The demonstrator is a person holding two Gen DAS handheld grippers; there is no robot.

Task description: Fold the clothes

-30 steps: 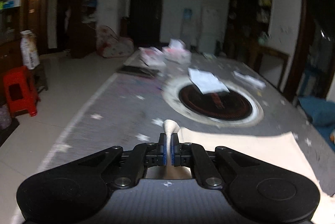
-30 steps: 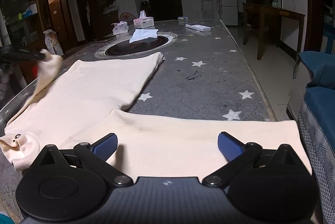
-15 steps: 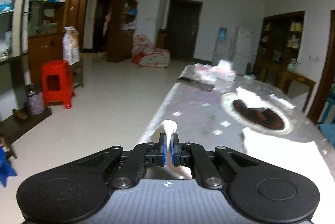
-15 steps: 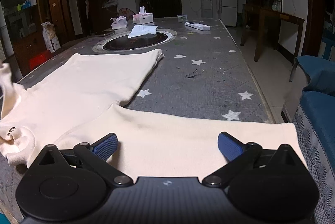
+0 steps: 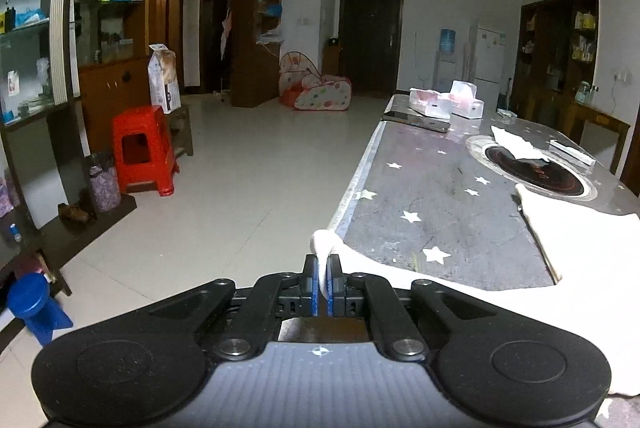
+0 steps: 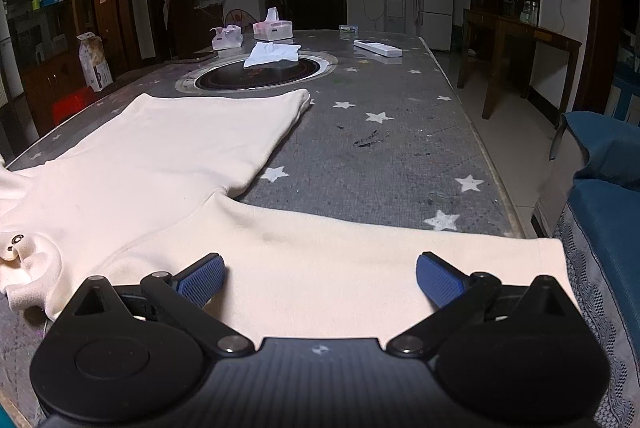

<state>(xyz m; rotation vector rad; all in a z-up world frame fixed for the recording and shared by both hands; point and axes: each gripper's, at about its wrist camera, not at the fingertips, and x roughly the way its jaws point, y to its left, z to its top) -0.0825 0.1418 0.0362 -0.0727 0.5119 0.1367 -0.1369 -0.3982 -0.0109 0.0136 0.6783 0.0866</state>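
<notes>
The cream shirt (image 6: 168, 164) lay flat on the tabletop (image 6: 392, 148); the left tongs (image 5: 322, 278) were closed on its sleeve end at the edge; the right tongs (image 6: 318, 274) hovered wide open and empty above the other sleeve. The sleeve fold seemed in hand; next, I think, the held sleeve must go across the body.

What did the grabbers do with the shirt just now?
The left gripper, shut on the sleeve, carried it leftward from above the shirt out past the table edge. The right gripper stayed open over the other sleeve.
</notes>
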